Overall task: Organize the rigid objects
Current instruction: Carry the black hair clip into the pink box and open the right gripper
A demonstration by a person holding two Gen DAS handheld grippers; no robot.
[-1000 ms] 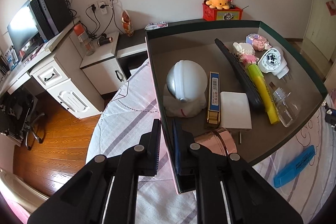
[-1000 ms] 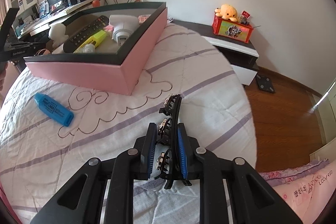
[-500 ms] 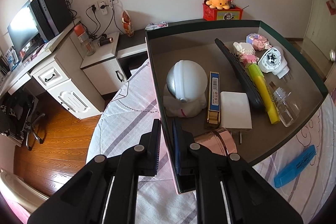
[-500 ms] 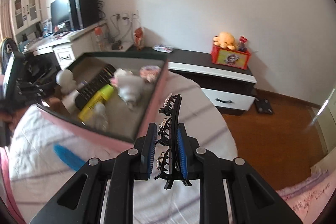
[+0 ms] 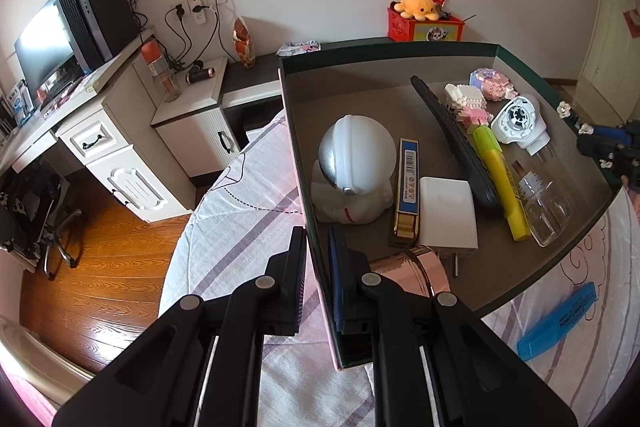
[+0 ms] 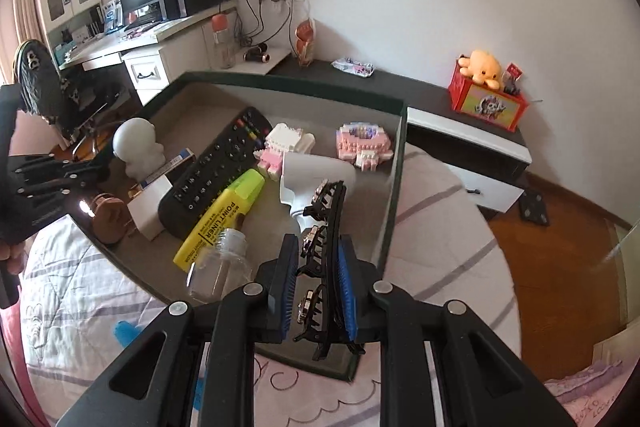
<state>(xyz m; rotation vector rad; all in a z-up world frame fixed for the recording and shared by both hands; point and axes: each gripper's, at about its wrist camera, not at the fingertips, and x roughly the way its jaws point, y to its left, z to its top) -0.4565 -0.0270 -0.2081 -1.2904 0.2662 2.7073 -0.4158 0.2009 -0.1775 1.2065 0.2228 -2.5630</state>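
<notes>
My left gripper is shut on the near wall of a pink box with a dark green rim. My right gripper is shut on a black jewelled hair clip and holds it above the box's near right corner; it also shows at the right edge of the left wrist view. Inside the box lie a white astronaut figure, a black remote, a yellow highlighter, a clear bottle, block models and a white plug-in device.
A blue highlighter lies on the striped bedspread beside the box. A desk with a monitor and white drawers stands to the left. A low cabinet holds a red box with a plush toy.
My right gripper has lifted the hair clip off the bedspread and carried it over the box. My left gripper and the box have stayed in place.
</notes>
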